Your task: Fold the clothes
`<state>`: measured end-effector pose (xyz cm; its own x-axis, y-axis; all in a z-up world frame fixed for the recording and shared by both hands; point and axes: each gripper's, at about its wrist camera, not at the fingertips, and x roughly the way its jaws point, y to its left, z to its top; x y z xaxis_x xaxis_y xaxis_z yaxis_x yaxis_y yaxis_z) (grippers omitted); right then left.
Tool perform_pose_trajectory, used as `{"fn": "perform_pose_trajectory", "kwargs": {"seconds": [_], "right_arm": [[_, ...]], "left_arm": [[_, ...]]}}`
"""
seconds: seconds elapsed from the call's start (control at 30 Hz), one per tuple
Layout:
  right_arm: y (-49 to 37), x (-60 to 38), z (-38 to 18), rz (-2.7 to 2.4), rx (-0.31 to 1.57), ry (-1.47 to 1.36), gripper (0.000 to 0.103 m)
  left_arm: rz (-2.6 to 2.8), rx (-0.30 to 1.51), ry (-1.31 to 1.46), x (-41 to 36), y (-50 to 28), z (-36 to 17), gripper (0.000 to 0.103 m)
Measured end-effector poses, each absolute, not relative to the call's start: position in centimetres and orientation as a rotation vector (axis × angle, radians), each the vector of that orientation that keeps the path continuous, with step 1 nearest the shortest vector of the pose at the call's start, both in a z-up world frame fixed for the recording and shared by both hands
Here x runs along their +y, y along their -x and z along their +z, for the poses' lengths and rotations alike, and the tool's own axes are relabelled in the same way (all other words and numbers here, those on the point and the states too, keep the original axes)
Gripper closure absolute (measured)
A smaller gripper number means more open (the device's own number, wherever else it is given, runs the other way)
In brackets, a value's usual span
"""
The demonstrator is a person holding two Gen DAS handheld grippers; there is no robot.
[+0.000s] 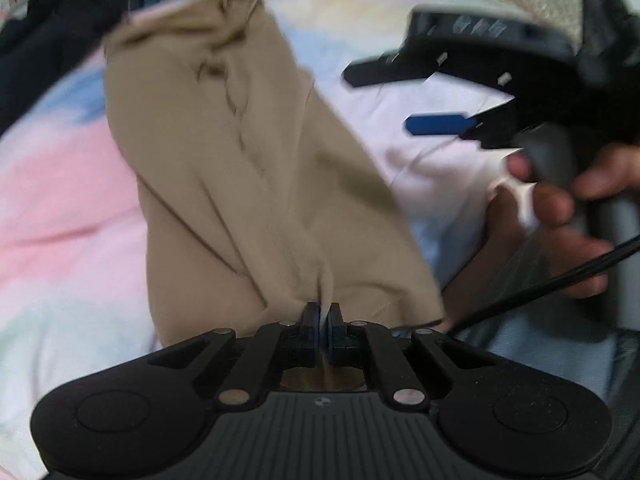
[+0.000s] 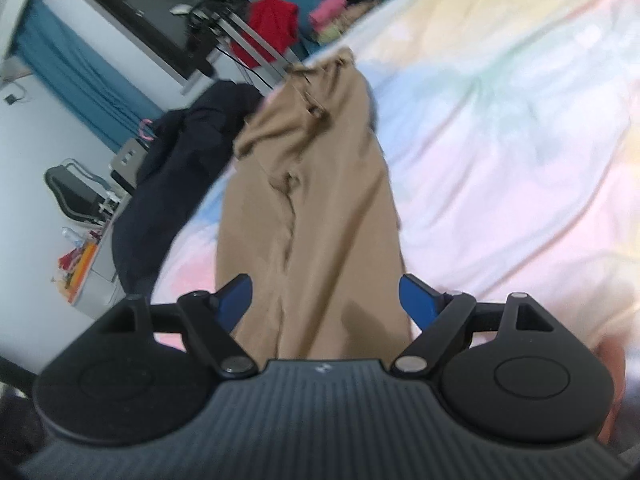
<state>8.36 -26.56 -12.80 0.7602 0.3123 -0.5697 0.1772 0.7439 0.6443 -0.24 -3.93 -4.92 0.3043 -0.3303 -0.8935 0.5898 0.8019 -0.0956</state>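
Trousers (image 1: 248, 184) in left hand-held gripper (image 1: 324, 316)

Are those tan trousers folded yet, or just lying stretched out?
Stretched out: the tan trousers run lengthwise down the bed, one end pinched by the left gripper.

Bare bedspread (image 2: 500, 168) lies right of the tan trousers (image 2: 316, 208); dark garment (image 2: 180, 168) crowds left.

The trousers (image 2: 312, 200) are motion-blurred in both views, their near end hidden behind the right gripper (image 2: 326, 300) body, and the dark garment (image 1: 52, 40) runs off the left view's edge.
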Motion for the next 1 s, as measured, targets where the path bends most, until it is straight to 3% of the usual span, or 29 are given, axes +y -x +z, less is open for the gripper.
{"fn": "perform_pose_trajectory", "kwargs": {"seconds": [0.03,0.2,0.3,0.43,0.77,0.83,1.0], "right_arm": [[-8.5,-26.7,-13.0,0.076,0.739,-0.752,0.02],[-9.1,-26.9,-14.8,0.079,0.836,-0.82,0.02],[-9.5,-26.9,-15.8,0.075,0.891,-0.859,0.02],[-10.2,-26.5,-17.0,0.066,0.957,-0.882,0.025],[-9.3,-23.4,-18.5,0.203,1.142,-0.94,0.03],[-8.5,-22.5,-18.5,0.216,1.173,-0.914,0.036],[-6.7,-20.2,-18.5,0.247,1.249,-0.85,0.051]], "left_arm": [[-0.618,1.116,-0.246,-3.3,0.0,-4.9,0.087],[-0.595,1.099,-0.09,1.2,-0.5,-3.2,0.038],[-0.521,1.057,0.043,4.8,-1.9,-2.5,0.02],[-0.415,1.075,0.31,9.1,-5.0,-4.2,0.019],[-0.554,1.243,0.379,8.8,-6.0,-7.3,0.021],[-0.608,1.279,0.351,8.0,-5.4,-7.5,0.021],[-0.628,1.314,0.24,6.8,-4.3,-7.3,0.035]]}}
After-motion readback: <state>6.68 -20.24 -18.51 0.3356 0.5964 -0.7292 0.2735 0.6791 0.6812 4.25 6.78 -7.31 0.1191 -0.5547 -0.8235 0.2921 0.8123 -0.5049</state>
